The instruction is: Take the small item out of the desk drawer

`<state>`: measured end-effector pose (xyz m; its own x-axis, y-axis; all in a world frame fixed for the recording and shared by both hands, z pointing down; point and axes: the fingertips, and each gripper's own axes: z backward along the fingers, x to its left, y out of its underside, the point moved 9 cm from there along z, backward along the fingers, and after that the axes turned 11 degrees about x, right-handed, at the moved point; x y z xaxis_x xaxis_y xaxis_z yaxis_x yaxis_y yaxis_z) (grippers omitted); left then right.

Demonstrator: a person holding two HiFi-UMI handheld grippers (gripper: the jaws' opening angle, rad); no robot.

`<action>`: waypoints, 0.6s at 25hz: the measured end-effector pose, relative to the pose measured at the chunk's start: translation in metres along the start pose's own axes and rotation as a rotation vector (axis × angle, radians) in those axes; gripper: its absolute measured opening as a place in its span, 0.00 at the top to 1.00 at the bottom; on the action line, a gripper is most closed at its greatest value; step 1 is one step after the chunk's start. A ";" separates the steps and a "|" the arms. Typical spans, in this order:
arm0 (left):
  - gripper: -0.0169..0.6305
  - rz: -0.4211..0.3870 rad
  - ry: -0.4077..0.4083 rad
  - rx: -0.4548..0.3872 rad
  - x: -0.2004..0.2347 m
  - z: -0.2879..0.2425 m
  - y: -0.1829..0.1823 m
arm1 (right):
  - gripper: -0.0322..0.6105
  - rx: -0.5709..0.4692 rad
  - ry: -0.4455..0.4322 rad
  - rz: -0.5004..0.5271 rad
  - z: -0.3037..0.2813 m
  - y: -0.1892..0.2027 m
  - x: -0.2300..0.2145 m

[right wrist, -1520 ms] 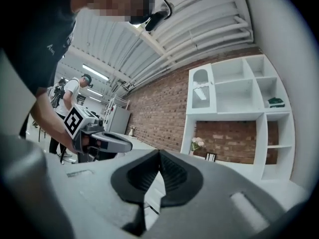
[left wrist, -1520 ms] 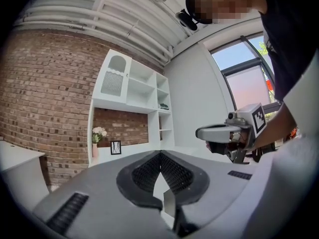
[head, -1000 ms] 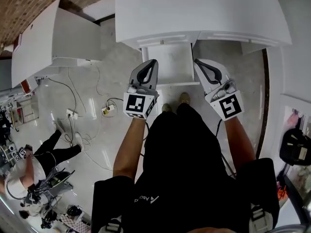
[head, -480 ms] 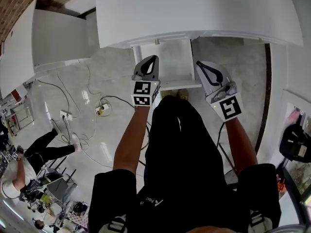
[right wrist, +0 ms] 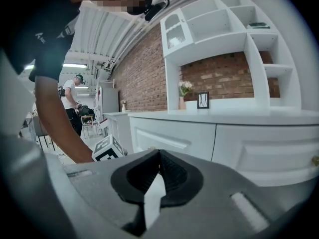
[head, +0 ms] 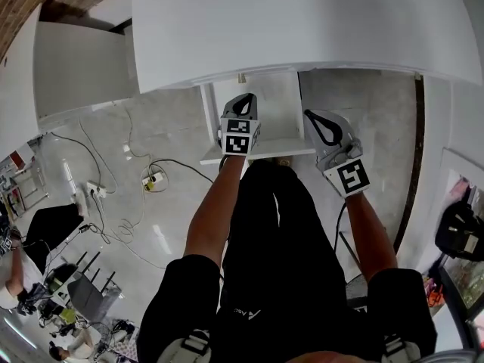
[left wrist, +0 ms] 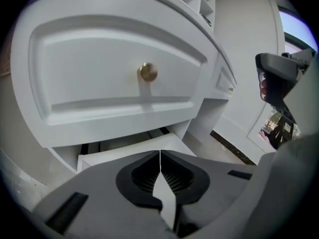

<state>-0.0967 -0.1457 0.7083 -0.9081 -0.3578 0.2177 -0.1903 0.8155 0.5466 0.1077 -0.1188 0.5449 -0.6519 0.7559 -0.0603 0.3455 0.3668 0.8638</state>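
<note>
Head view: left gripper (head: 245, 99), jaws together and empty, hangs over the open drawer (head: 278, 108). Right gripper (head: 311, 116), likewise closed, flanks its right edge. Desk top (head: 302, 29) overhangs behind.

So the white desk surface (head: 302, 29) fills the top of the head view, with its drawer (head: 268, 119) pulled out underneath. The glossy floor (head: 151, 119) has cables (head: 181, 162) and a power strip (head: 153, 178) lying on it. In the right gripper view, another white surface (right wrist: 209, 117) carries a shelf unit (right wrist: 247, 49), a flower vase (right wrist: 185, 96) and a small frame (right wrist: 203, 100).
</note>
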 end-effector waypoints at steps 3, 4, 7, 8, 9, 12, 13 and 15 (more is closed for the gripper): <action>0.94 -0.006 0.005 0.052 0.005 -0.023 0.005 | 0.95 0.003 0.001 -0.010 -0.007 0.009 -0.004; 0.91 -0.009 0.008 0.067 0.007 -0.030 0.006 | 0.95 0.003 0.000 -0.012 -0.009 0.011 -0.005; 0.82 -0.009 0.016 0.126 0.014 -0.046 0.011 | 0.95 0.001 -0.004 -0.019 -0.015 0.017 -0.005; 0.79 -0.012 0.017 0.148 0.016 -0.052 0.014 | 0.95 0.001 -0.005 -0.021 -0.016 0.020 -0.006; 0.75 -0.017 0.015 0.170 0.018 -0.058 0.017 | 0.95 0.002 -0.006 -0.023 -0.018 0.022 -0.005; 0.69 -0.014 0.014 0.228 0.023 -0.076 0.027 | 0.95 -0.003 -0.007 -0.027 -0.021 0.028 -0.005; 0.68 0.002 0.021 0.244 0.023 -0.081 0.030 | 0.95 -0.003 -0.008 -0.023 -0.022 0.030 -0.005; 0.64 0.040 0.033 0.273 0.023 -0.092 0.035 | 0.95 0.000 -0.009 -0.019 -0.022 0.036 -0.005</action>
<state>-0.0897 -0.1672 0.8073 -0.9050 -0.3337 0.2637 -0.2518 0.9201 0.3002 0.1088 -0.1209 0.5873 -0.6521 0.7537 -0.0813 0.3334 0.3814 0.8622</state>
